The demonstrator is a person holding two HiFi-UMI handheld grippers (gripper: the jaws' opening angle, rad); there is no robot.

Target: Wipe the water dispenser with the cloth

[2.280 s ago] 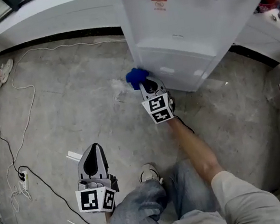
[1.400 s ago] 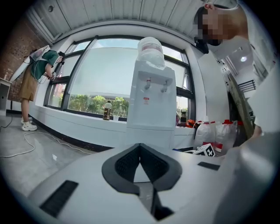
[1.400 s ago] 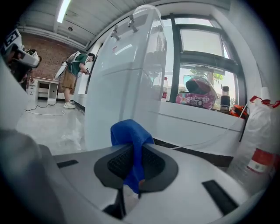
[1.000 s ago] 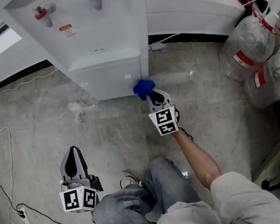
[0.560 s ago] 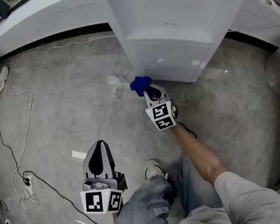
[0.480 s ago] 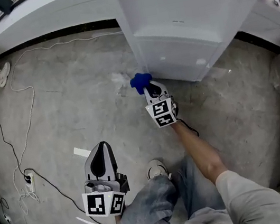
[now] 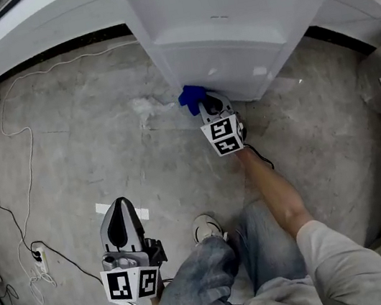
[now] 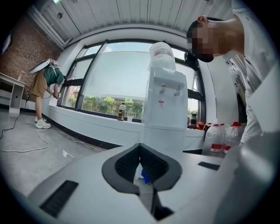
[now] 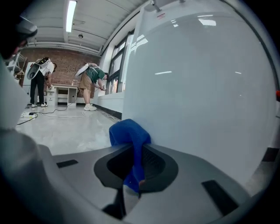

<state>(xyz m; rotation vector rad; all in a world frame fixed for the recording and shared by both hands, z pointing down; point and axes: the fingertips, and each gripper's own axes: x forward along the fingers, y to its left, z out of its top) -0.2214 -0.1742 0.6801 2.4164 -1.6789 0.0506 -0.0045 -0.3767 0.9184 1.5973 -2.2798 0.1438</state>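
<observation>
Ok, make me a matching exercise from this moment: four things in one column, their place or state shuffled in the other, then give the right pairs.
Things
1. blue cloth
2. left gripper
3. water dispenser
4. power strip

Places or states
A. shut, holding nothing, held low and away from the dispenser
B. white, standing ahead of the person
C. lying on the floor at the far left
D. pinched in the right gripper, at the dispenser's bottom corner

Pairs: 1-D, 2-A, 3-B, 4-C
</observation>
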